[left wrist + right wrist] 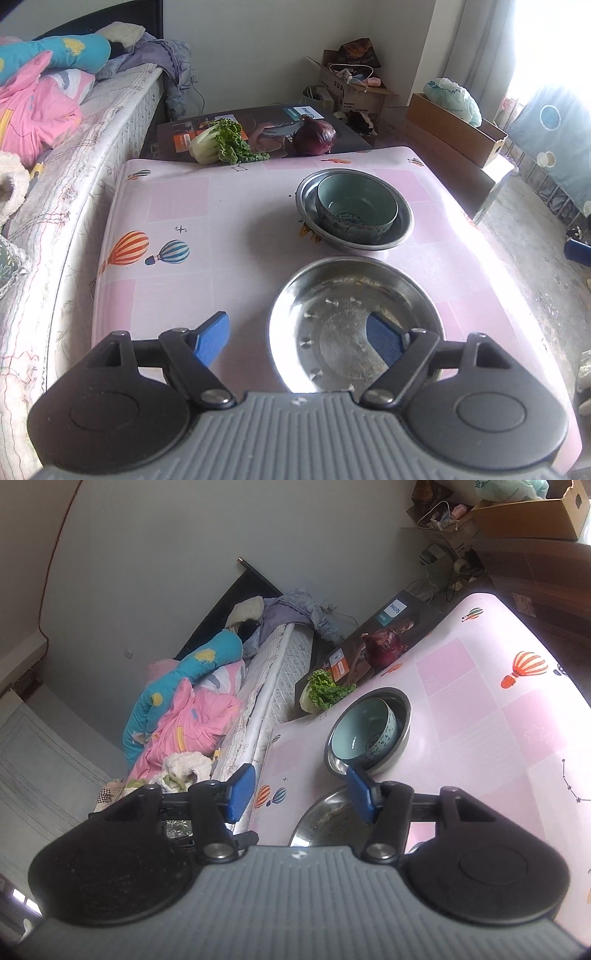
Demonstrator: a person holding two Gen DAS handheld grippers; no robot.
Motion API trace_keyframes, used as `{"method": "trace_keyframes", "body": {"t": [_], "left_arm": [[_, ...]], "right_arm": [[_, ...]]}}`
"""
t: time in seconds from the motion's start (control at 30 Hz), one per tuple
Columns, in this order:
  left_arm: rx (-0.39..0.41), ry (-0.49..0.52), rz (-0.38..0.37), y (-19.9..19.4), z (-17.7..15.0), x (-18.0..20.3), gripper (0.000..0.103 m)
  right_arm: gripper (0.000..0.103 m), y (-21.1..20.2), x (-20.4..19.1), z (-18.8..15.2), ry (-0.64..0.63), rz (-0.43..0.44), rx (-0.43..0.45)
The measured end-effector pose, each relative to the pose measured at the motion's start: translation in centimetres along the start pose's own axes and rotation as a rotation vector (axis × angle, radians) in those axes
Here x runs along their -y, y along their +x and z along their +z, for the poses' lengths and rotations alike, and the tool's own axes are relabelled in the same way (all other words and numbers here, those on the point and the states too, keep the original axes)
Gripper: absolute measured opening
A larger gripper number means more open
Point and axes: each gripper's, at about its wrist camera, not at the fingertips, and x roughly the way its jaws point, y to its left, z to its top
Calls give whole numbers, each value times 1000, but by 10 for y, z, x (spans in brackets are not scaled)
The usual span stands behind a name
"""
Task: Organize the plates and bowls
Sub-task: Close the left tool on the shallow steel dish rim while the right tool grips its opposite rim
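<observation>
A pale green ceramic bowl [356, 206] [364, 731] sits inside a steel bowl [402, 218] [400, 716] on the pink tablecloth. Nearer to me lies a wide, empty steel plate [332, 321] [325, 823]. My left gripper [299, 332] hovers open above the plate's left rim, one blue pad outside it and one over its middle, nothing between them. In the right wrist view my right gripper [301, 792] is tilted and stands open above the table's edge. Its right pad overlaps the steel bowl's rim in the picture and nothing is held.
The table [221, 206] has a balloon-print cloth. Behind it a dark box [258, 122] carries a green leafy vegetable [221, 142] and a red onion [316, 136]. A bed with bedding [48, 110] runs along the left. Cardboard boxes [458, 122] stand at the back right.
</observation>
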Motion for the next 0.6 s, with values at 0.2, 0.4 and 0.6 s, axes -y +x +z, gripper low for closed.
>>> {"method": "trace_keyframes", "body": {"t": [0.2,0.4,0.6], "left_arm": [[58,-45,-47,-55,-78,-11,85],[113,-73,-72,-83,-140,-5,85],[90,-65,-140,-84,-176,9,83]], "right_arm": [[56,-31,20,-58,60,-34,32],[56,-37,40,-114,111,-116,82],[56,-32,53,-148,91,-200,30]]}}
